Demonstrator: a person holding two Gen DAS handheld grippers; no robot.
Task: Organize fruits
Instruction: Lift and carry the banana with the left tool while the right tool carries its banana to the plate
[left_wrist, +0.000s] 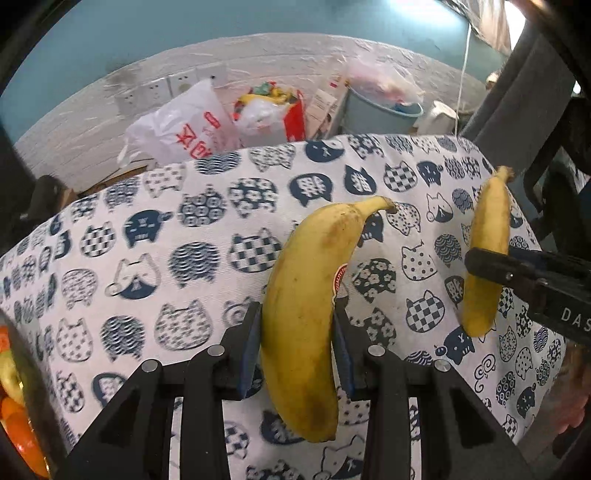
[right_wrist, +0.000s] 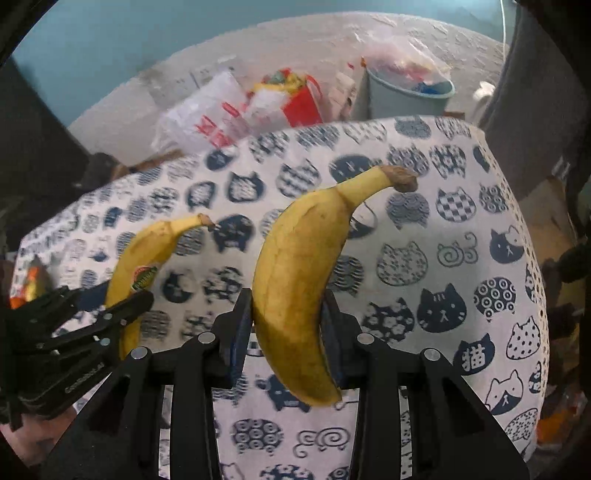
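A yellow banana with a red sticker hangs above the cat-print tablecloth, and my left gripper is shut on its middle. The right wrist view shows that banana at the left, with the left gripper clamped across it. A second, plainer banana sits stem-up in my right gripper, which is shut on its lower half. From the left wrist, this banana and the right gripper appear at the right edge. Both bananas are lifted off the cloth.
Orange and yellow fruit shows at the lower left edge, partly cut off. Behind the table stand white plastic bags, a red bag and a grey-blue bucket against a white wall. A dark chair back rises at the right.
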